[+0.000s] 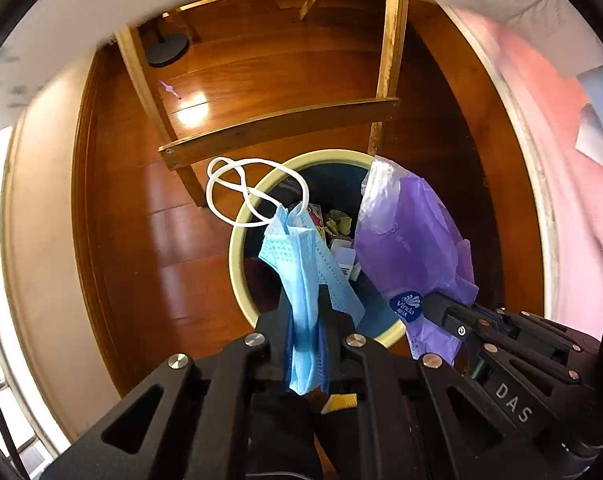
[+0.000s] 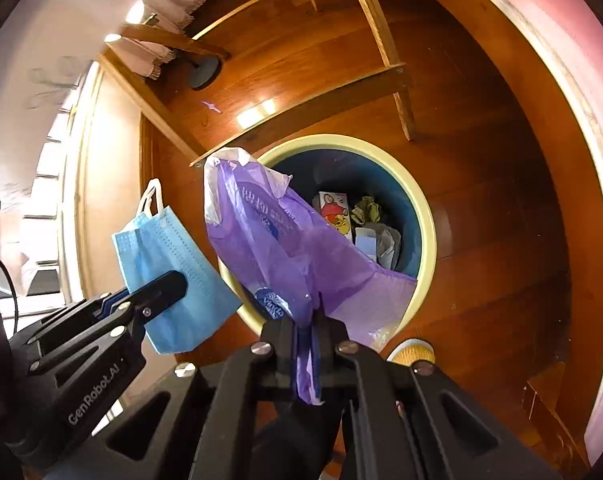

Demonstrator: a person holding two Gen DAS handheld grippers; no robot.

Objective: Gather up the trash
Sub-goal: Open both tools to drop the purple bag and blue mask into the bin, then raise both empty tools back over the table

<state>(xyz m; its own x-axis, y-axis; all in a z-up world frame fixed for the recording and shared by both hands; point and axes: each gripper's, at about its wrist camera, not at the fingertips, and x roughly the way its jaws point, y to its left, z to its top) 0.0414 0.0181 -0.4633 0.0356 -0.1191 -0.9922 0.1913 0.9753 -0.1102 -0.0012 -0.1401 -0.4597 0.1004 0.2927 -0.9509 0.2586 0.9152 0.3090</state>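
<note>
My left gripper (image 1: pixel 306 312) is shut on a blue face mask (image 1: pixel 301 264) with white ear loops, held above the near rim of a round bin (image 1: pixel 237 248) with a pale yellow rim and dark blue inside. My right gripper (image 2: pixel 306 320) is shut on a purple plastic tissue wrapper (image 2: pixel 285 248), held over the same bin (image 2: pixel 425 216). In the left wrist view the wrapper (image 1: pixel 409 240) and right gripper (image 1: pixel 441 312) are on the right. In the right wrist view the mask (image 2: pixel 169 256) and left gripper (image 2: pixel 169 284) are on the left. Trash (image 2: pixel 357 220) lies inside the bin.
The bin stands on a wooden floor (image 1: pixel 141 240) beside wooden chair legs and rungs (image 1: pixel 277 124). A black round stand base (image 1: pixel 167 50) and a small purple scrap (image 1: pixel 169 88) are farther off. A pink surface (image 1: pixel 541 120) lies on the right.
</note>
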